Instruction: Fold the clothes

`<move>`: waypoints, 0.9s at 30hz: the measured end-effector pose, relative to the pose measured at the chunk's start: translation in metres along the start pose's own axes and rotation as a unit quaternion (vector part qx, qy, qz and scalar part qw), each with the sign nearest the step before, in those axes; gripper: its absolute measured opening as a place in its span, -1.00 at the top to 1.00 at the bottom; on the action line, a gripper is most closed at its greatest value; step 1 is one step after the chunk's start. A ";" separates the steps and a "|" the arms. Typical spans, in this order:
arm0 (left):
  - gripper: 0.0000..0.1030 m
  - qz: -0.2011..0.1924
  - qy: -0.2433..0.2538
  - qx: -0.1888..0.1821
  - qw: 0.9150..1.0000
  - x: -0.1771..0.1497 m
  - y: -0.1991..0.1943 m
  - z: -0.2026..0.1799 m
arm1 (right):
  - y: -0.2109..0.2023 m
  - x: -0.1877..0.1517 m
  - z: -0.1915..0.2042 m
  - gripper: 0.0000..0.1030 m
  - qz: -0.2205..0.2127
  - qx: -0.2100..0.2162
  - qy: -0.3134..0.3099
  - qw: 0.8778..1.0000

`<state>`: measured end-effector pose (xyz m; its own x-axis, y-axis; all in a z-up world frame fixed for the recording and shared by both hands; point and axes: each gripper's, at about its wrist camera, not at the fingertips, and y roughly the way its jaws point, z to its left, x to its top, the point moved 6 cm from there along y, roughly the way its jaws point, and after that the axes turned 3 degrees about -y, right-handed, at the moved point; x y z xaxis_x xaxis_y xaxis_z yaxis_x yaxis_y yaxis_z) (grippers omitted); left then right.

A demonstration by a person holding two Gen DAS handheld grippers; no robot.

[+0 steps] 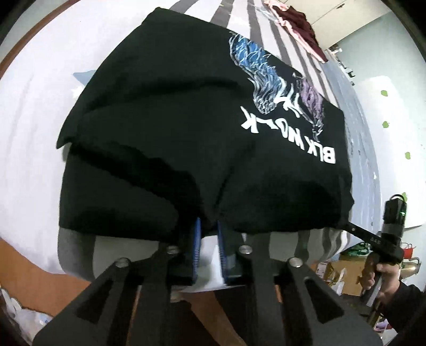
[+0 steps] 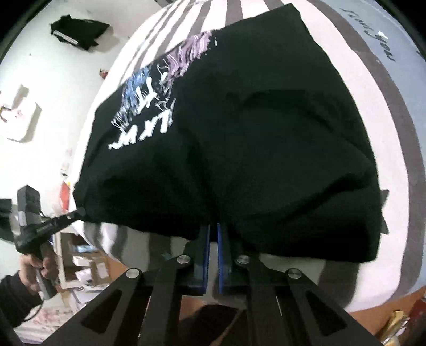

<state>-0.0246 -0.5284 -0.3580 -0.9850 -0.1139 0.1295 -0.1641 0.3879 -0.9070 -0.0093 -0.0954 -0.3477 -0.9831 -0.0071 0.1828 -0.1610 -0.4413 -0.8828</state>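
Observation:
A black T-shirt [image 1: 165,127] with a blue and purple print and white letters lies folded on the striped bed [image 1: 32,133]. My left gripper [image 1: 209,226] holds its near edge, with cloth puckered between the blue pads. Further right along the same edge, my right gripper [image 1: 348,226] pinches the shirt's corner. In the right wrist view the T-shirt [image 2: 253,133] fills the middle. There my right gripper [image 2: 213,226] is shut on the hem, its pads almost touching. My left gripper [image 2: 80,213], held by a hand, grips the left corner.
Pink and maroon clothes [image 1: 300,24] lie at the bed's far end. A black item [image 2: 77,32] rests on the white floor to the left. Cardboard boxes [image 1: 343,271] and clutter stand below the bed's near edge. The bed [image 2: 383,127] runs on to the right of the shirt.

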 end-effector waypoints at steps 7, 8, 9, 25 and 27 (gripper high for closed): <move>0.44 -0.053 0.033 0.047 0.997 0.006 -0.036 0.000 | -0.014 0.018 0.001 0.63 -0.029 -0.027 -0.013 0.999; 0.42 -0.074 0.034 0.051 0.995 0.013 -0.045 0.002 | -0.017 0.025 0.000 0.62 -0.040 -0.028 -0.014 0.999; 0.34 -0.084 0.032 0.053 0.995 0.019 -0.049 0.004 | -0.020 0.031 0.001 0.58 -0.049 -0.029 -0.013 0.998; 0.20 -0.161 -0.011 0.098 0.982 0.257 -0.001 0.050 | -0.003 0.247 -0.065 0.27 -0.142 -0.166 0.006 0.976; 0.18 -0.159 -0.011 0.099 0.982 0.275 0.004 0.050 | -0.004 0.262 -0.077 0.27 -0.145 -0.147 0.029 0.978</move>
<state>-0.2934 -0.6035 -0.3463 -0.8840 -0.2214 0.4116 -0.4472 0.1444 -0.8827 -0.2724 -0.0263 -0.3293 -0.8945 0.1347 0.4262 -0.4430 -0.1401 -0.8855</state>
